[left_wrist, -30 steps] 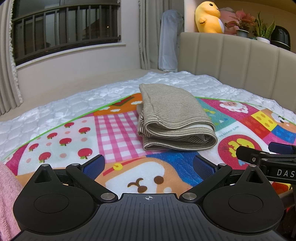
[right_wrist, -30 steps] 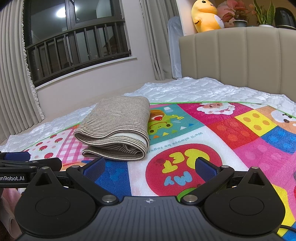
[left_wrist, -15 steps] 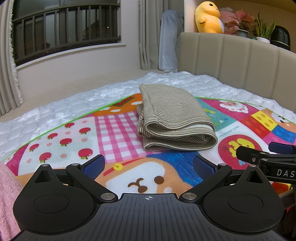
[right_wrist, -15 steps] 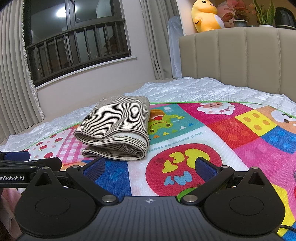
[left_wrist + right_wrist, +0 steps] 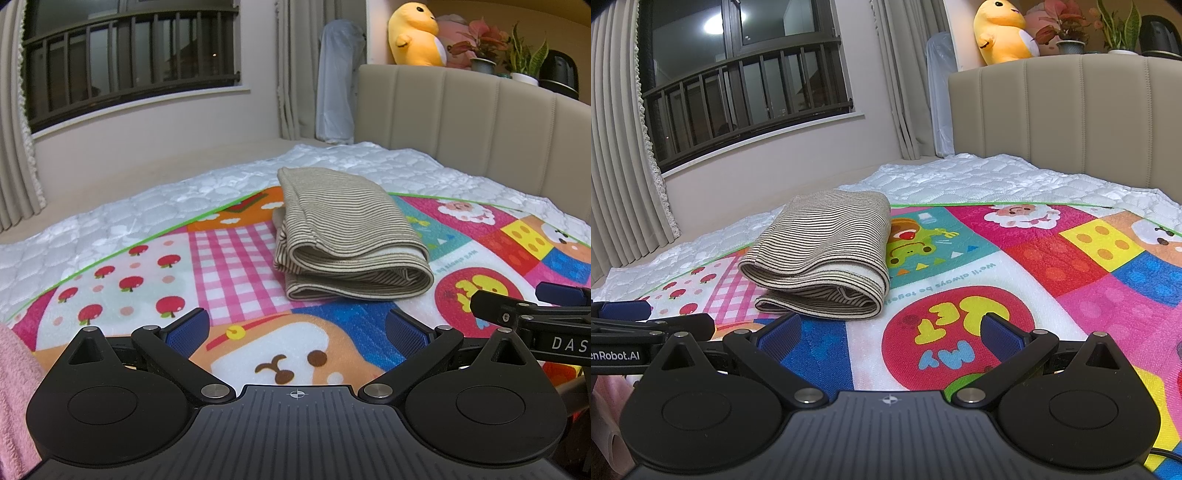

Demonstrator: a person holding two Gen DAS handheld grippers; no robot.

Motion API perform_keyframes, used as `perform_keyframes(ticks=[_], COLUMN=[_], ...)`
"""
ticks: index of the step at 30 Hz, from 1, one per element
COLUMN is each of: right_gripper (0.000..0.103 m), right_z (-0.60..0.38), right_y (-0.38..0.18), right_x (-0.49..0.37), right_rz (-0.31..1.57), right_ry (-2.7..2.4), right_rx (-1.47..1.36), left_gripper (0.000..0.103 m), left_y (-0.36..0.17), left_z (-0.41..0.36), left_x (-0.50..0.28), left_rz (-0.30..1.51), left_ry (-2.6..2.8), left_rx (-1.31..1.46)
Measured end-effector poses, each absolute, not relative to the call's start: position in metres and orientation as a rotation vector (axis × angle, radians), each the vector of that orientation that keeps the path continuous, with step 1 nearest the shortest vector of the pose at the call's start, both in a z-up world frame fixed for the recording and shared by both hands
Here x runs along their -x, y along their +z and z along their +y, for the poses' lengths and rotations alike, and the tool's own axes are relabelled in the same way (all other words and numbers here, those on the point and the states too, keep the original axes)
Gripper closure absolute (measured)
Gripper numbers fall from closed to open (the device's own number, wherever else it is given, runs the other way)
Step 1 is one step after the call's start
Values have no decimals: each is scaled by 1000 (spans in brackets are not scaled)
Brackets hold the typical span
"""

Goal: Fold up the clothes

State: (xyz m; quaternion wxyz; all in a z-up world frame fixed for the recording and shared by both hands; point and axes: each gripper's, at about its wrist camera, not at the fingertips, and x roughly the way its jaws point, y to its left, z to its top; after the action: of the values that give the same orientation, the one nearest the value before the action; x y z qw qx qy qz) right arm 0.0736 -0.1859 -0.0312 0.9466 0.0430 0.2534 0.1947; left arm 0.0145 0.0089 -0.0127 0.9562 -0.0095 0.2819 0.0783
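Observation:
A beige striped garment (image 5: 347, 236) lies folded in a thick bundle on the colourful play mat (image 5: 221, 266), and shows in the right wrist view as the same folded garment (image 5: 827, 254). My left gripper (image 5: 297, 330) stands open a short way in front of it, nothing between its blue pads. My right gripper (image 5: 890, 332) is open too, low over the mat, with the bundle ahead and to its left. Each gripper's tip pokes into the other's view at the side.
The mat lies on a white quilted bed cover (image 5: 110, 221). A padded beige headboard (image 5: 480, 122) rises at the right, with a yellow plush toy (image 5: 413, 33) and potted plants on the ledge above. Pink cloth (image 5: 14, 387) shows at the far left edge. A barred window (image 5: 746, 92) is behind.

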Motion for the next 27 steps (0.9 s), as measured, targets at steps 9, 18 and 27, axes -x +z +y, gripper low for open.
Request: perform_keyframes(ticks=[9,18,27], right_gripper=[0,0,0], right_z=[-186,-186,-186], right_y=[-31,-31,-31], right_x=[-74,-73,-74], right_rz=[517,515,515], right_ry=[397,396,398], right_rx=[-86,-87,-85], left_gripper=[0,0,0], left_y=[-12,-12,-12], left_z=[8,8,8], left_x=[-14,-14,-14], left_rz=[572,571,567], left_ry=[159,157,157], left_rx=[19,15,12])
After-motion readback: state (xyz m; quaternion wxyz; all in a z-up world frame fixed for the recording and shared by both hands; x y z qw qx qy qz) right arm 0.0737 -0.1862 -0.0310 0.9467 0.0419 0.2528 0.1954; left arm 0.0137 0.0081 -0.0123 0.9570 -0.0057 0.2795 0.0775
